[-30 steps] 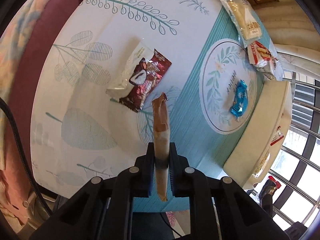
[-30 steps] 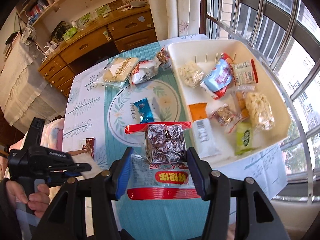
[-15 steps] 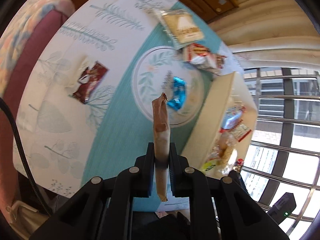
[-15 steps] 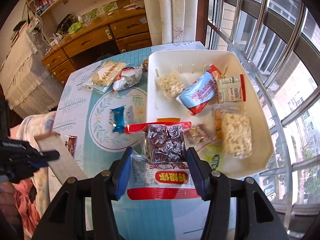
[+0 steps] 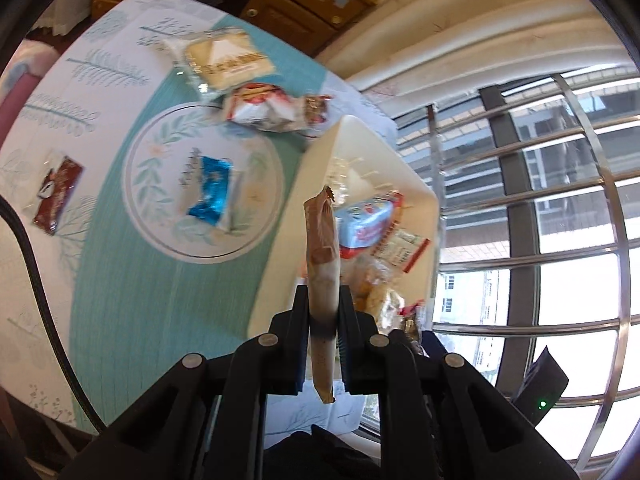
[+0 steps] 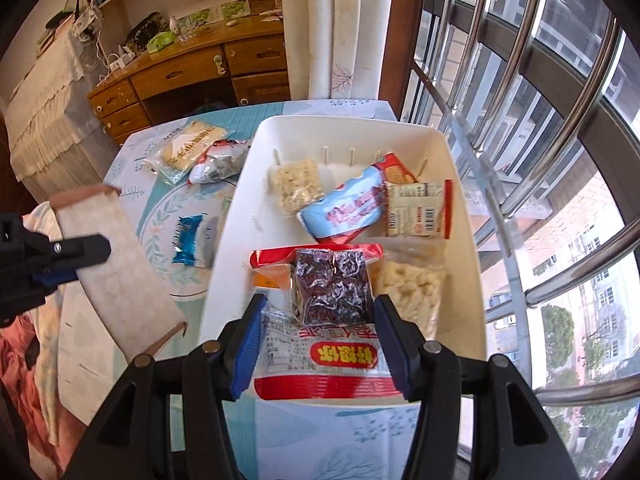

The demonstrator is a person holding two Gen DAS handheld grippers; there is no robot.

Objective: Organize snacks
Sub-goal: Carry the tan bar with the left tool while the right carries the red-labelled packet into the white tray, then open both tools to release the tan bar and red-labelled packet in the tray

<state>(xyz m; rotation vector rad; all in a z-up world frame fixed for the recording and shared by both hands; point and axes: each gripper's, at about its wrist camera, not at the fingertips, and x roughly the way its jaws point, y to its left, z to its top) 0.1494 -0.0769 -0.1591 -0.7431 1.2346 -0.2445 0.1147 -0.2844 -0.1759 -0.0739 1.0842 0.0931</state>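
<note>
My left gripper (image 5: 323, 312) is shut on a flat beige-and-brown snack packet (image 5: 321, 248), held edge-on above the near rim of the white bin (image 5: 288, 208). The right wrist view shows that same packet (image 6: 116, 272) hanging left of the bin (image 6: 460, 208). There my right gripper (image 6: 320, 320) is shut on a red-trimmed clear packet of dark snacks (image 6: 330, 288), held over the bin's near end. Several packets lie inside the bin. On the tablecloth lie a blue candy (image 5: 212, 192), a brown chocolate packet (image 5: 56, 192), a cream cracker packet (image 5: 228, 58) and a red-and-white packet (image 5: 260, 106).
Steel window bars (image 6: 540, 128) run close along the bin's far side. A wooden dresser (image 6: 192, 72) stands beyond the table's far edge. Pink bedding (image 6: 24, 352) lies off the table's left side. The left gripper (image 6: 60, 256) hovers over the table's left part.
My left gripper has risen and swung with its packet from the chocolate packet toward the bin. My right gripper has carried its packet from the table edge to over the bin.
</note>
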